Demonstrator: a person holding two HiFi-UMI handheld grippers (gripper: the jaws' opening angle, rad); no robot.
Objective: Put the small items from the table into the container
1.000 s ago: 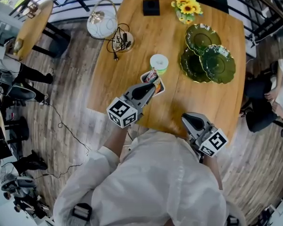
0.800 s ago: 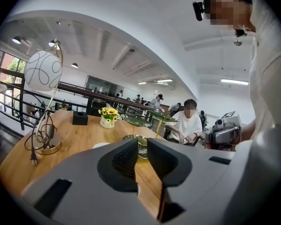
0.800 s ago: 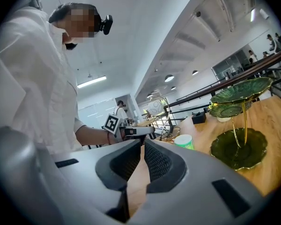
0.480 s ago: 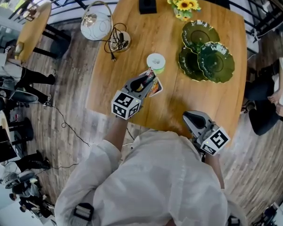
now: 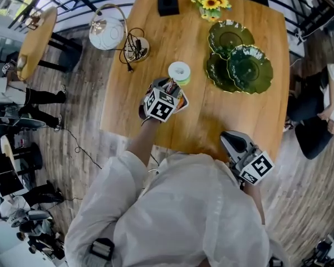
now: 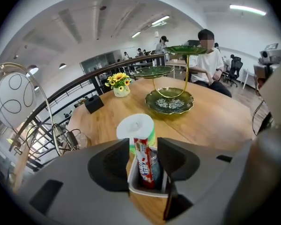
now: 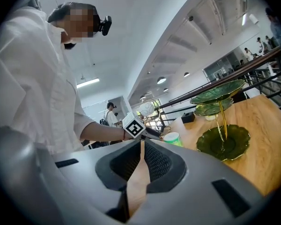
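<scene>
A small white container (image 5: 183,100) stands near the middle of the wooden table (image 5: 250,121). My left gripper (image 5: 168,89) points steeply down over it. In the left gripper view its jaws are opening around a red snack packet (image 6: 145,161), which stands upright inside the container (image 6: 131,175). The pads do not press on the packet. A white and green roll (image 6: 136,128) stands just behind the container. My right gripper (image 5: 226,136) hovers at the table's near edge. Its jaws (image 7: 142,143) are shut with nothing between them.
A tiered stand of green plates (image 5: 239,65) is at the right, a pot of yellow flowers (image 5: 210,1) and a black box (image 5: 168,5) at the far edge. A round lamp (image 5: 107,33) with a coiled cable (image 5: 134,46) sits far left. A person (image 5: 323,104) sits beyond the right edge.
My left gripper has moved forward and tipped down over the container, and its jaws have parted, leaving the packet standing inside. The right gripper has barely shifted.
</scene>
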